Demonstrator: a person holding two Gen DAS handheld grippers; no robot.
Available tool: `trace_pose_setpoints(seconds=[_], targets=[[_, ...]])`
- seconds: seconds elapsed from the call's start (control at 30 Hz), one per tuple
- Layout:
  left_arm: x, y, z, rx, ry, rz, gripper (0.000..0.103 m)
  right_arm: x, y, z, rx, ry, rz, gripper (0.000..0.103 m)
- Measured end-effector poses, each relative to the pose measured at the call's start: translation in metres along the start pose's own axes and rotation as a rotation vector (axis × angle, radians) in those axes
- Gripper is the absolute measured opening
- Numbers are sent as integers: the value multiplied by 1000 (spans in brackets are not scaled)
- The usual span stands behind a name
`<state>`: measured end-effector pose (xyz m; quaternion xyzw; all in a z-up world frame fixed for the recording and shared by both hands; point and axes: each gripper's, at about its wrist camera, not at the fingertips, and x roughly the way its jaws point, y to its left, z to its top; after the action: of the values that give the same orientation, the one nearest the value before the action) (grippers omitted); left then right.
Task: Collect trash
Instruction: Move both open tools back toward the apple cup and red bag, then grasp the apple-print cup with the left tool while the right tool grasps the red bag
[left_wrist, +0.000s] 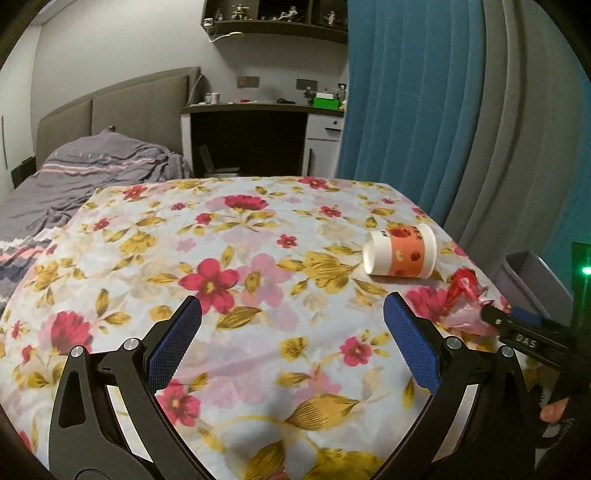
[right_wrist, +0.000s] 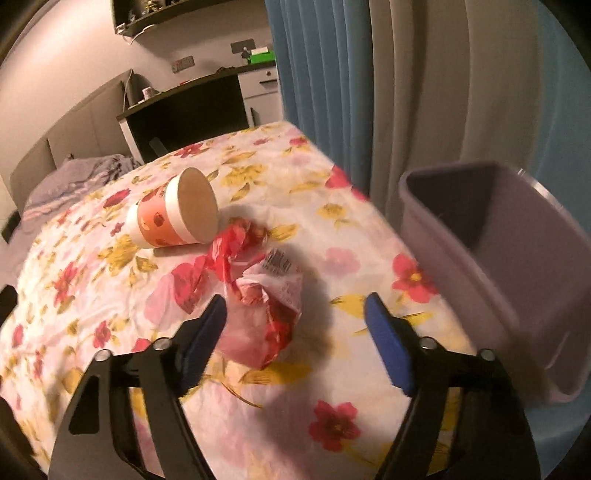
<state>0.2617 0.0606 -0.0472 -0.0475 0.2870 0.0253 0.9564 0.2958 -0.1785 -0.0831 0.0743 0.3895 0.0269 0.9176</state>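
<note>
A crumpled red and clear plastic wrapper (right_wrist: 258, 295) lies on the flowery tablecloth (right_wrist: 110, 295) between the right gripper's (right_wrist: 295, 317) wide-apart blue fingers (right_wrist: 388, 347) — not squeezed. A white and orange paper cup (right_wrist: 177, 214) lies tipped over just behind it. A grey plastic bin (right_wrist: 498, 258) stands beside the table. The left gripper (left_wrist: 291, 325) hangs wide apart — holding nothing

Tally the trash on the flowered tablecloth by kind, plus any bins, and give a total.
Paper cup, lying on its side: 1
Crumpled red-and-white plastic wrapper: 1
Grey bin, beside the table: 1
Total: 3
</note>
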Motion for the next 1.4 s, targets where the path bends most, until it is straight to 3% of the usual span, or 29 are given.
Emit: trace_pose_setpoints(seconds=[0.03, 0.13, 0.2, 0.27, 0.7, 0.97, 1.3, 1.4], targets=[[3, -4, 0, 6, 3, -12, 97, 1, -1, 0, 9, 4, 19, 63], [9, -13, 1, 15, 5, -38, 97, -2, 2, -1, -3, 6, 66, 40], [14, -22, 3, 19, 7, -64, 97, -4, 4, -2, -10, 15, 84, 17], [19, -31, 5, 24, 12, -84, 97, -3, 5, -4, -21, 25, 88, 14], [76, -88, 26, 50, 63, -195, 97, -52, -28, -4, 15, -149, 21, 11], [116, -116, 33, 101, 120, -174, 97, -52, -39, -8, 45, -151, 42, 11], [143, -110, 34, 52, 179, -162, 97, -49, -41, -8, 48, -148, 56, 11], [147, -106, 35, 21, 194, -193, 87, -49, -42, -9, 52, -148, 58, 11]])
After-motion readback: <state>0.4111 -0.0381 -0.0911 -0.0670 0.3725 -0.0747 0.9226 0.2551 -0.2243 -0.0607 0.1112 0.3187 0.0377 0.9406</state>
